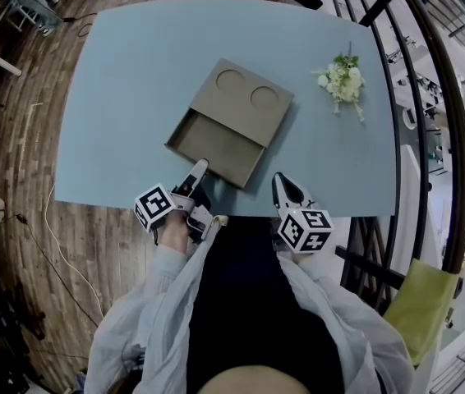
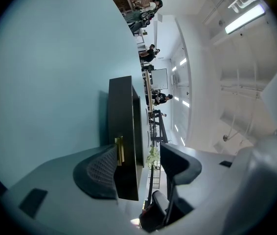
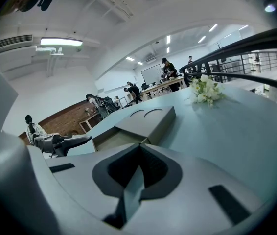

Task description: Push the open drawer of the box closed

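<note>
A flat brown box point(image 1: 243, 103) with two round recesses in its lid lies mid-table, and its drawer point(image 1: 216, 144) is pulled out toward me. My left gripper point(image 1: 196, 169) is turned on its side with its tip at the drawer's front edge. In the left gripper view the jaws point(image 2: 138, 151) are open. The dark drawer front point(image 2: 124, 131) with its gold handle point(image 2: 120, 150) stands between them, against one finger point(image 2: 97, 173). My right gripper point(image 1: 286, 189) rests shut and empty at the table's near edge. It point(image 3: 138, 155) points at the box point(image 3: 150, 119).
A small bunch of white flowers point(image 1: 341, 79) lies on the blue table point(image 1: 126, 80) to the right of the box. A black railing point(image 1: 430, 97) runs along the table's right side. People and desks stand far back in the room.
</note>
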`<state>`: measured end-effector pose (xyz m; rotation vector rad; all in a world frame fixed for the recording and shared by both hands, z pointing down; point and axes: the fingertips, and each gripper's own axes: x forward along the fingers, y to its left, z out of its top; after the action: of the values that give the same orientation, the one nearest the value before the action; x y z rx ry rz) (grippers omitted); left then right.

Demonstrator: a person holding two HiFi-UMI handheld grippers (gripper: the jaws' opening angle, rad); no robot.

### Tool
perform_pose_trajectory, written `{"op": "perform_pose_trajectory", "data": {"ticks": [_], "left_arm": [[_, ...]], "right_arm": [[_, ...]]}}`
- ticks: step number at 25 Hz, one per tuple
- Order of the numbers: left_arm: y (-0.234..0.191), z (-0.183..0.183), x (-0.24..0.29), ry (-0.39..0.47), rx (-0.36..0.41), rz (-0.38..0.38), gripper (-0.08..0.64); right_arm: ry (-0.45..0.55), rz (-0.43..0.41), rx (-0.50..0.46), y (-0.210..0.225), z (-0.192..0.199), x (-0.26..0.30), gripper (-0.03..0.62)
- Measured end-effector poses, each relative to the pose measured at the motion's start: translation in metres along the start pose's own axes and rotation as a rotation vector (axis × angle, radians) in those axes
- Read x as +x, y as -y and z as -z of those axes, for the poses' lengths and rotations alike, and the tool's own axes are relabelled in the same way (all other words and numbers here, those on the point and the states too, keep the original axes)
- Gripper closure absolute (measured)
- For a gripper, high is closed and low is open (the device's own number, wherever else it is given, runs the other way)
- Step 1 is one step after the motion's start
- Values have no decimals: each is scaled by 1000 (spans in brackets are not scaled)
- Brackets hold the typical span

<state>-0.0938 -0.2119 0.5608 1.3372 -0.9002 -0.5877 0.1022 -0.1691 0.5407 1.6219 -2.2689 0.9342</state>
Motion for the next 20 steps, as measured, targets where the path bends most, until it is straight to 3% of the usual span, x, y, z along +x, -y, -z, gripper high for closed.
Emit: {"op": "perform_pose_trajectory", "data": {"ticks": [20], "left_arm": [[-1, -3, 17, -10, -17, -20, 281]], "right_arm": [[-20, 12, 15, 11, -4, 9, 585]]}}
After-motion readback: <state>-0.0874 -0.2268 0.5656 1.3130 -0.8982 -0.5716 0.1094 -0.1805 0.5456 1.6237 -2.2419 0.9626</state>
